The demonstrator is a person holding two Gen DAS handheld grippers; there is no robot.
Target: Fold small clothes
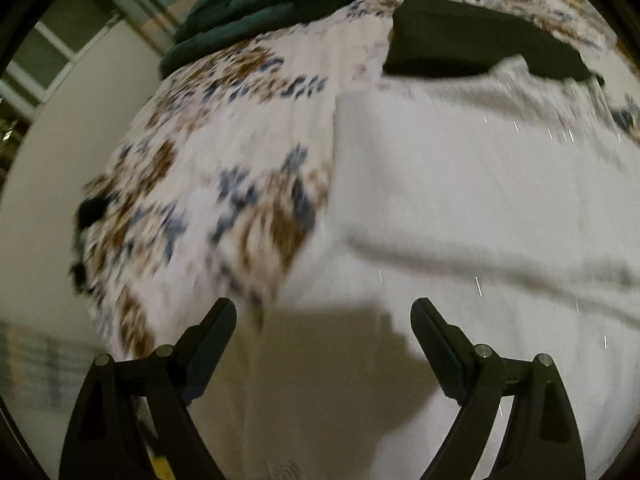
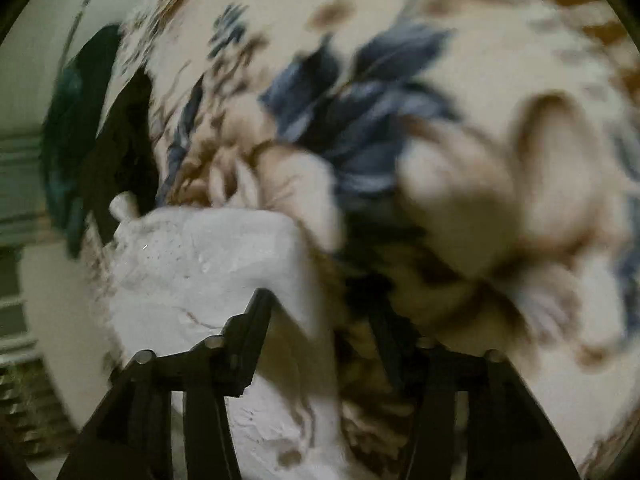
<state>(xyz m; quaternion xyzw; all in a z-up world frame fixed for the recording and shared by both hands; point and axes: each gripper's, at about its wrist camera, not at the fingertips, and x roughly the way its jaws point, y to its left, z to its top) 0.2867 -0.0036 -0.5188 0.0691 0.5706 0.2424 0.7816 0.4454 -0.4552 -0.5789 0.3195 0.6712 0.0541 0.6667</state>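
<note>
A bed cover point(image 1: 224, 148) with blue and brown flowers on a pale ground fills most of both views; in the right wrist view its big blue leaves point(image 2: 360, 112) are blurred. A pale wall point(image 1: 52, 168) stands behind the bed on the left side. Higher on this wall there is a window frame point(image 1: 48, 60) with white bars. In the low left corner of the right wrist view some pale horizontal slats point(image 2: 24, 396) show, too blurred to identify.
</note>
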